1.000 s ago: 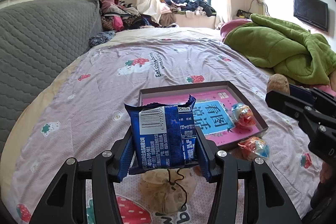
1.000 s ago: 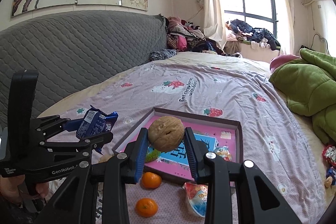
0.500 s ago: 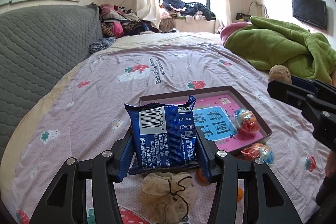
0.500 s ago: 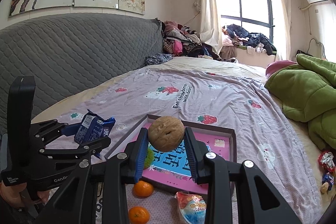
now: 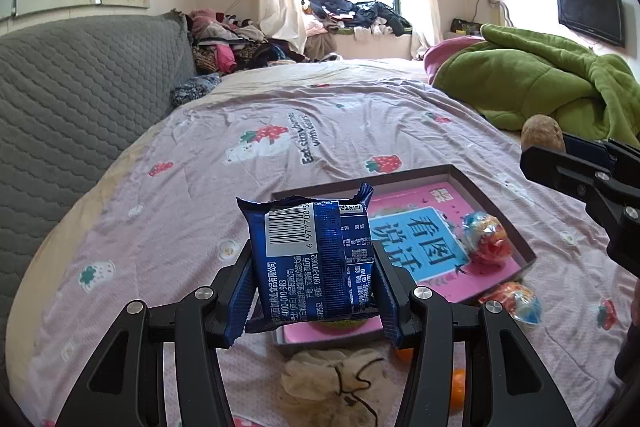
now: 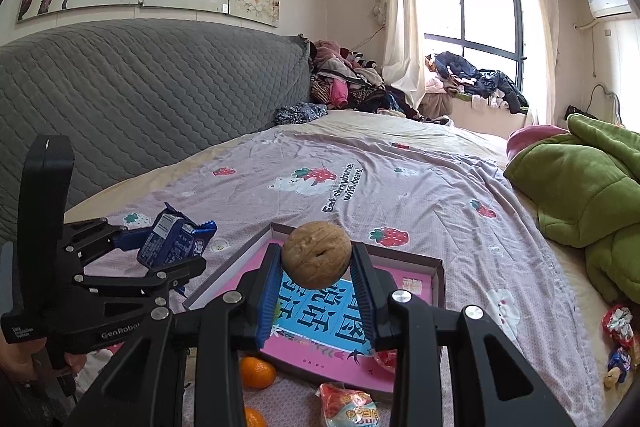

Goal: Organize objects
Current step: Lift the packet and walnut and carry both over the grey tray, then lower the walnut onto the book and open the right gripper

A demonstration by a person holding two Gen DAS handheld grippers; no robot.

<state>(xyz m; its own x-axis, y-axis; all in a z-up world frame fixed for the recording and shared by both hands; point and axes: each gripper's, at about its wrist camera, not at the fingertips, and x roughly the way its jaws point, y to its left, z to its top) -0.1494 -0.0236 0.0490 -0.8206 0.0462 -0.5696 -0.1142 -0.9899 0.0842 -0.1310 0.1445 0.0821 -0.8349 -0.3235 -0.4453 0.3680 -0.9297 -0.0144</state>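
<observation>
Bedspread (image 5: 248,115), pink with strawberries, fills most of the room's middle, with a grey headboard (image 5: 80,99) at nine o'clock and a green blanket (image 5: 552,83) bunched at two o'clock. On the spread sits a shallow box (image 5: 494,203) with a pink and blue printed sheet lying in its bottom.

Judging by how things lie, the tidying is early on. Only one wrapped candy (image 5: 486,237) rests inside the box, toward its three o'clock side, along with something green at the near edge that is mostly hidden. Left out on the spread are a second candy (image 5: 516,303) just beside the box's near corner, a beige pouch (image 5: 332,383) at six o'clock, two oranges (image 6: 258,371) close to the box's near wall, a snack pack (image 6: 348,407) beside them, and a few small sweets (image 6: 618,323) well off at four o'clock.

Both tools are loaded and hang above the box, near each other. The left gripper (image 5: 314,279) stands about half spread, its pads pinching a blue packet (image 5: 310,251) upright by its sides, barcode facing back. The right gripper (image 6: 316,279) is drawn in as tight as it goes around a walnut (image 6: 316,255), held between the pads over the printed sheet. Both look ready to be lowered and let go into the box, I'd say.
</observation>
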